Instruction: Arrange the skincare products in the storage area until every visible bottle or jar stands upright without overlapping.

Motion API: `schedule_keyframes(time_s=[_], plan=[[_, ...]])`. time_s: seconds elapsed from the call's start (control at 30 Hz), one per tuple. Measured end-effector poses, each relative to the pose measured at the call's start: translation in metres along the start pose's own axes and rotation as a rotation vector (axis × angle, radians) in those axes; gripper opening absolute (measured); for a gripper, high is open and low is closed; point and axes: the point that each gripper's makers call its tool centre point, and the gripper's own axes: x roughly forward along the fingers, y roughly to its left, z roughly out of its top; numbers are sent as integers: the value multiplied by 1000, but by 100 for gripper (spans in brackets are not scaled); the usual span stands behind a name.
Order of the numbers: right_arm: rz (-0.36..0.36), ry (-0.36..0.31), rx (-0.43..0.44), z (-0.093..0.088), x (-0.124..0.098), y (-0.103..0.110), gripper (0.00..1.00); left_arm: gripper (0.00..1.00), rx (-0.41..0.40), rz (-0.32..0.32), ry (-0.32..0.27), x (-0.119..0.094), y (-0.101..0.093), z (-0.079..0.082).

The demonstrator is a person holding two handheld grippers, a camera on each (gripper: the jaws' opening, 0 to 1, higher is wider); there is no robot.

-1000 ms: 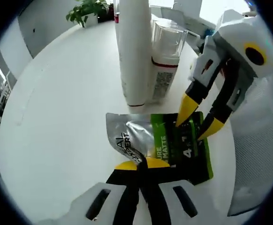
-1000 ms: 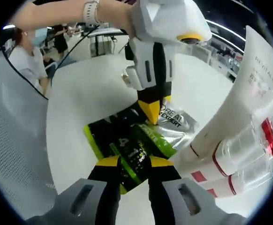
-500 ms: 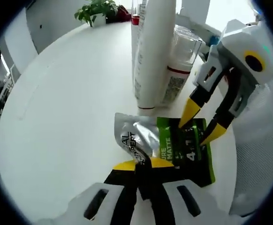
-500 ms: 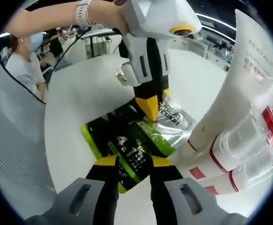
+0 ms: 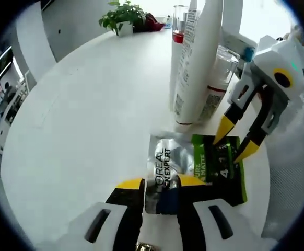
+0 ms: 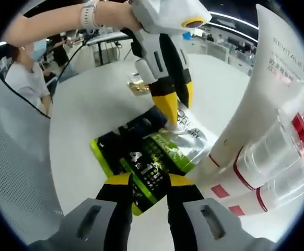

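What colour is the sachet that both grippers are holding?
The sachet is green and black with a silver end, clearest in the right gripper view.

Your two views face each other close over the sachet (image 5: 194,164), each looking down from its own gripper onto the white table (image 5: 89,104).

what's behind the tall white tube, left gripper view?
Behind the tall white tube: a clear-capped bottle with a red band at its right, touching or nearly so, and a slim red-collared bottle further back. Their lower parts are covered by the tube.
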Motion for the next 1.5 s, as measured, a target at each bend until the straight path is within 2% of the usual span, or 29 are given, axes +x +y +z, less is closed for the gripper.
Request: schedule_keyframes(time_s=[0.1, 0.2, 0.3, 0.5, 0.67, 1.03, 1.23, 1.37, 1.5], plan=[[0, 0, 6, 0, 0, 0, 25, 31, -48, 3, -45, -9, 0, 5], [2, 2, 7, 0, 0, 1, 25, 31, -43, -9, -59, -14, -7, 7], [1, 3, 6, 0, 0, 1, 25, 31, -46, -37, -41, -13, -18, 3], [-2, 5, 9, 0, 0, 1, 25, 34, -101, -63, -4, 1, -20, -16], [-2, 5, 7, 0, 0, 1, 25, 34, -134, -59, 3, 7, -19, -23], [4, 8, 11, 0, 1, 1, 25, 34, -167, -66, 31, 12, -19, -28], [4, 12, 11, -1, 0, 1, 25, 34, -204, -73, 15, 8, -22, -24], [2, 16, 19, -1, 0, 2, 25, 33, -185, -38, 4, 1, -22, -20], [2, 16, 28, -1, 0, 1, 25, 34, -136, -38, -3, -3, -40, -17]])
